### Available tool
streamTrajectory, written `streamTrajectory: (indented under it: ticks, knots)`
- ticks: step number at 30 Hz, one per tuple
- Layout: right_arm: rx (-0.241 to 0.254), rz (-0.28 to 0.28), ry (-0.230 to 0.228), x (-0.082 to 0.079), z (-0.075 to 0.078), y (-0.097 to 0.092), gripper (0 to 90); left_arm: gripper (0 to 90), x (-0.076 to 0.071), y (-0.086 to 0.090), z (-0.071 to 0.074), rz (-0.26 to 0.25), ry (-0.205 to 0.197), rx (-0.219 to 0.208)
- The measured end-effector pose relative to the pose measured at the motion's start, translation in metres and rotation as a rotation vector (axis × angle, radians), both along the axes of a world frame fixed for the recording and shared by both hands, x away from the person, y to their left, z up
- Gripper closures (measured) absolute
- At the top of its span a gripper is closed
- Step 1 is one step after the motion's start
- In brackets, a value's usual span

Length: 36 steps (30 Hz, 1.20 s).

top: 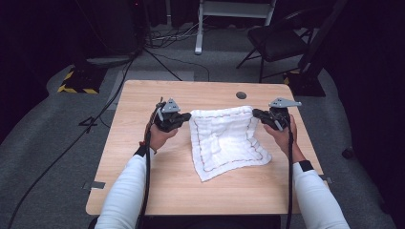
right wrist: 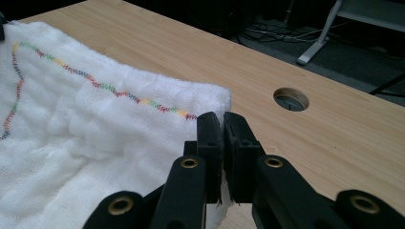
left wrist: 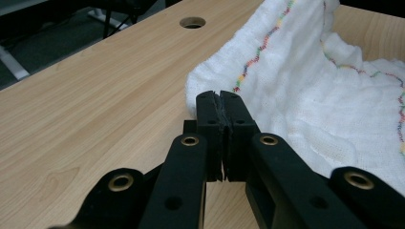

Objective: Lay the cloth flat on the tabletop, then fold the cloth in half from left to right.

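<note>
Cloth (top: 227,140), white with coloured stitching, lies mid-table, its far corners lifted. The left gripper (top: 184,118) and right gripper (top: 258,114) each pinch a far corner, jaws pressed together on the fabric. Likely a fold is in hand; next, both corners must travel evenly toward the near edge

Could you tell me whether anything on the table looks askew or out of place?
Only the white cloth: it lies skewed to the table edges, rumpled, its far corners lifted and pinched by the left gripper and right gripper.
</note>
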State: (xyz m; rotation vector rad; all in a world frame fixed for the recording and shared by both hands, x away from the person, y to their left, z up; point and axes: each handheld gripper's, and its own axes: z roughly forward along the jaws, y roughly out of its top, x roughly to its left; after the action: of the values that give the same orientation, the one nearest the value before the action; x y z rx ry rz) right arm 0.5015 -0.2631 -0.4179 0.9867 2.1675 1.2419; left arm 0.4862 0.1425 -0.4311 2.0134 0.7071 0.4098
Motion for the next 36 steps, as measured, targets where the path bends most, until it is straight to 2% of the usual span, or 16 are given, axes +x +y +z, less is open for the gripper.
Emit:
streamTrajectory:
  ticks: [3,10,15,19,30,33,36]
  knots:
    - [0.002,0.005,-0.006,-0.002,0.002,0.0,86.0,87.6,0.0,0.002,0.001,0.004,0.003,-0.018]
    - [0.014,0.015,-0.027,-0.006,0.008,-0.001,86.1,87.6,-0.001,0.004,0.006,0.009,-0.006,-0.03]
    - [0.023,0.025,-0.051,-0.013,0.018,0.0,86.3,87.7,-0.004,0.006,0.015,0.008,-0.037,-0.036]
    - [0.023,0.028,-0.062,-0.018,0.023,0.001,86.3,87.7,-0.005,0.006,0.016,0.007,-0.041,-0.036]
    - [0.025,0.028,-0.075,-0.025,0.026,-0.001,86.4,87.7,-0.005,0.003,0.02,-0.005,-0.055,-0.036]
    - [0.026,0.028,-0.077,-0.026,0.027,-0.002,86.4,87.7,-0.007,0.004,0.022,-0.008,-0.058,-0.053]
    - [0.025,0.033,-0.082,-0.029,0.03,-0.003,86.4,87.7,-0.009,0.004,0.022,-0.015,-0.063,-0.052]
